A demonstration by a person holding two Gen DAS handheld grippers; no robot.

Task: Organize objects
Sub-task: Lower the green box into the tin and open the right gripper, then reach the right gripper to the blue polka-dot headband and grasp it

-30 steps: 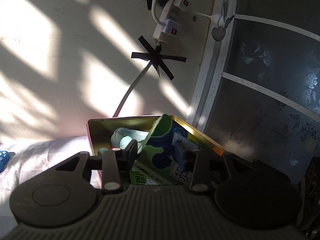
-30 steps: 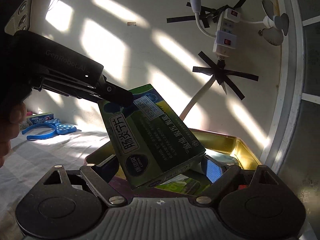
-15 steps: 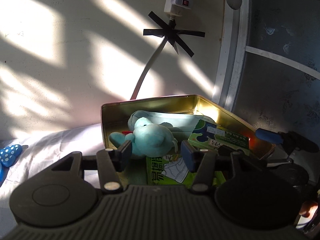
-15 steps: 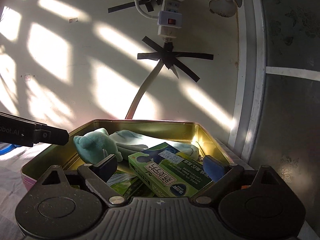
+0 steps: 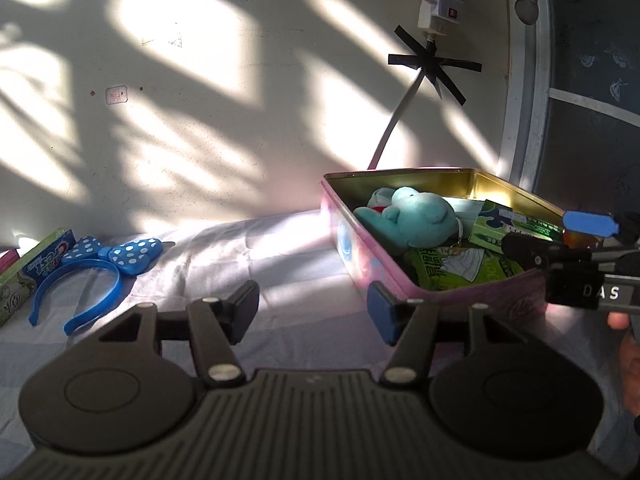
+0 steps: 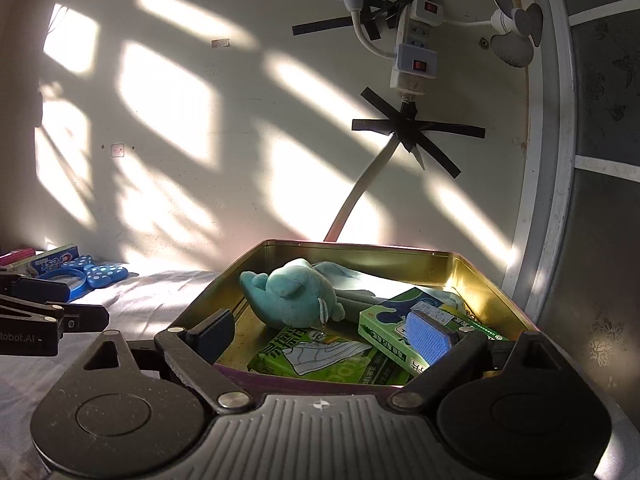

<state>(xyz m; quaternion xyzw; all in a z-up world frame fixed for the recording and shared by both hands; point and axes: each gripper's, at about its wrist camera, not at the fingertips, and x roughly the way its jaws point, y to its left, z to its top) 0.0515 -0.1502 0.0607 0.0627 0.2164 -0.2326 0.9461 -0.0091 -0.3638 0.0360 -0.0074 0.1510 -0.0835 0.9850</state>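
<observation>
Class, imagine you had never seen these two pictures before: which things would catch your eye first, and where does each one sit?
First the open pink tin with its gold inside, at the right on the white cloth, holding a teal plush toy on green boxes. Next the blue polka-dot bow headband, far left on the cloth. Then the black tape star pinning a cable to the sunlit wall behind.

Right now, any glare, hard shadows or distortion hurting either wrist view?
Left wrist: window-light patches on the cream wall, fisheye bends the grey door frame. Right wrist: glare on the gold tin's inner wall; teal plush toy readable.
</observation>
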